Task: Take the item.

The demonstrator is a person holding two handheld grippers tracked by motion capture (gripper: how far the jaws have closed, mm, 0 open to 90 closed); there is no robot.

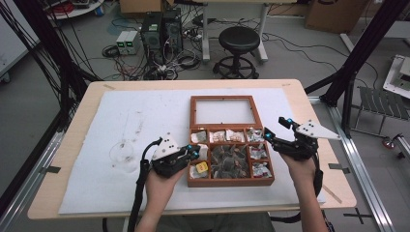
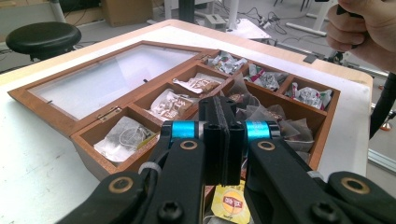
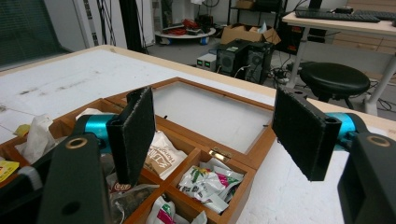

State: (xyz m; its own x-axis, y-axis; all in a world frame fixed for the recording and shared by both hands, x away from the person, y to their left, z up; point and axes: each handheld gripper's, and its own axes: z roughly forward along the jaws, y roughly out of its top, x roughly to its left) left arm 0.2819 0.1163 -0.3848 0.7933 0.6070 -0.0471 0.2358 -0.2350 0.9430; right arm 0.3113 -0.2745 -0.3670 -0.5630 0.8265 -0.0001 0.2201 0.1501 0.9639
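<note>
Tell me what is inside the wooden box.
The wooden box holds tea bags in its compartments: a dark pile in the big middle one, wrapped packets around it. Whatever lies beneath those piles is covered. The lid lies open.

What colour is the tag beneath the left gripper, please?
Yellow tag with a red logo, clearest in the left gripper view.

Yellow tea-bag tag in wooden box: logo blurred, no text legible.

The left gripper covers part of a yellow-tagged tea bag, perhaps pinched. Packet labels in the wooden box are too small to read.
</note>
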